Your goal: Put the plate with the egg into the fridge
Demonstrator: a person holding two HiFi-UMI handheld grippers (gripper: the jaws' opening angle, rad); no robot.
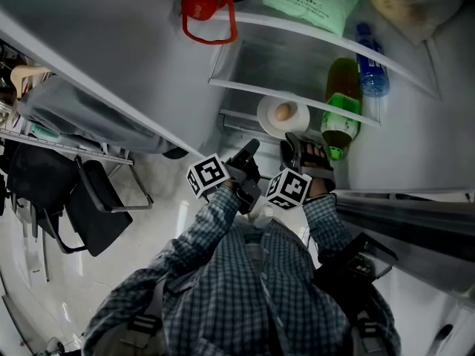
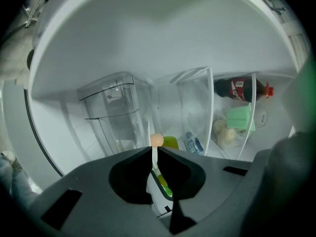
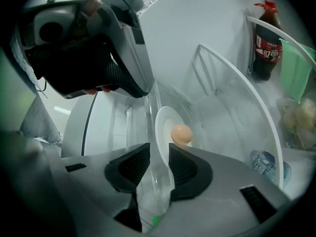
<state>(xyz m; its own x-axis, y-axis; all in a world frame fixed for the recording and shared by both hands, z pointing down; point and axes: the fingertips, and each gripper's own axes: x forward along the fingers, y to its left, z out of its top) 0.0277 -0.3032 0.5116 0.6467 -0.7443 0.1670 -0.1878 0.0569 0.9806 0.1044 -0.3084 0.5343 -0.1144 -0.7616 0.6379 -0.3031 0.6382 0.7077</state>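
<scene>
Plaid sleeves (image 1: 200, 247) fill the head view's foreground. Beyond them we see the left gripper (image 1: 251, 150) and right gripper (image 1: 300, 145) reaching into the fridge (image 1: 415, 150). The plate (image 1: 267, 110) sits there on a shelf (image 1: 236, 117), carrying the egg (image 1: 283, 113), just beside a green bottle (image 1: 341, 117). In the left gripper view we find the jaws closed on the plate's thin rim, the egg just past the tips. In the right gripper view the jaws stand apart, with the rim between them but not pressed.

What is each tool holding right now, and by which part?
Left tool pinches the plate by its rim; right tool is open, its jaws astride the rim, holding nothing.
</scene>
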